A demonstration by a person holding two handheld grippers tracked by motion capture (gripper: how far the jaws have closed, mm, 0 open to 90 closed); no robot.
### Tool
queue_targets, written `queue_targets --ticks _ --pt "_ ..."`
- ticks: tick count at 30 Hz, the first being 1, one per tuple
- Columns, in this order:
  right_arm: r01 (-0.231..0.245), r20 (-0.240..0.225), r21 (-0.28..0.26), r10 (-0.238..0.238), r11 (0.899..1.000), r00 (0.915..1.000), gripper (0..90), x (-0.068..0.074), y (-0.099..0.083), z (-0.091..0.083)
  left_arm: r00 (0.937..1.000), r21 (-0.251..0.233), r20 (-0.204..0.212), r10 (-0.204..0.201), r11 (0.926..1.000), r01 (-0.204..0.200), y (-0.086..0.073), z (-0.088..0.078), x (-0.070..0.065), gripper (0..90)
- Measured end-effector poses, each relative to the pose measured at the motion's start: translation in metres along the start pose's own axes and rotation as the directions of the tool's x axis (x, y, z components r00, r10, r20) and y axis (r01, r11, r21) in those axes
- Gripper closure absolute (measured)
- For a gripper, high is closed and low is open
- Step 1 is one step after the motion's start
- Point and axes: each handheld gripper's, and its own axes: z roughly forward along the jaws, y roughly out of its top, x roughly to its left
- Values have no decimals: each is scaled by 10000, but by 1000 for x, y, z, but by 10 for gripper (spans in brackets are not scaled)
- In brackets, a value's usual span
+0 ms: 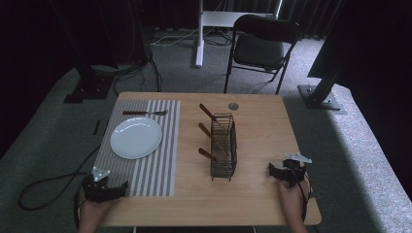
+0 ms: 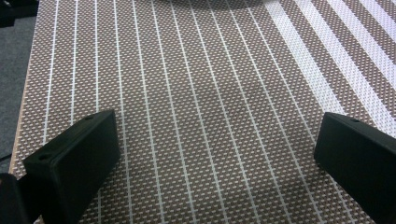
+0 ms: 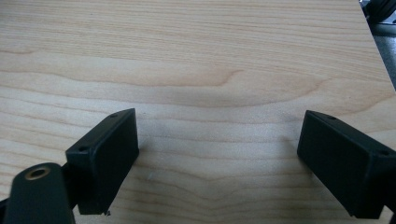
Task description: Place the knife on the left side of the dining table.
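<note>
1. Dark curtains, a folding chair (image 1: 260,46) and grey carpet lie behind a wooden table (image 1: 262,126).
2. On the table's left lies a striped mat (image 1: 163,160); a white plate (image 1: 136,138) sits on it, with a fork (image 1: 144,113) at the mat's far end.
3. Mid-table stands a wire rack (image 1: 224,145) with three wooden-handled utensils poking out to its left.
4. At the mat's near left corner sits the left gripper (image 1: 103,187), jaws spread wide over bare mat, holding nothing; the plate is near, just beyond it.
5. At the near right edge sits the right gripper (image 1: 286,172), jaws wide over bare wood, empty; the rack lies to its left, apart from it.
</note>
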Motion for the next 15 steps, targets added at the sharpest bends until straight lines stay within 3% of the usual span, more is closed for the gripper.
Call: queue_targets --ticks 15 --pt "3 5 9 -3 10000 10000 119 0 0 0 10000 148 3 56 9999 -56 2 0 0 4"
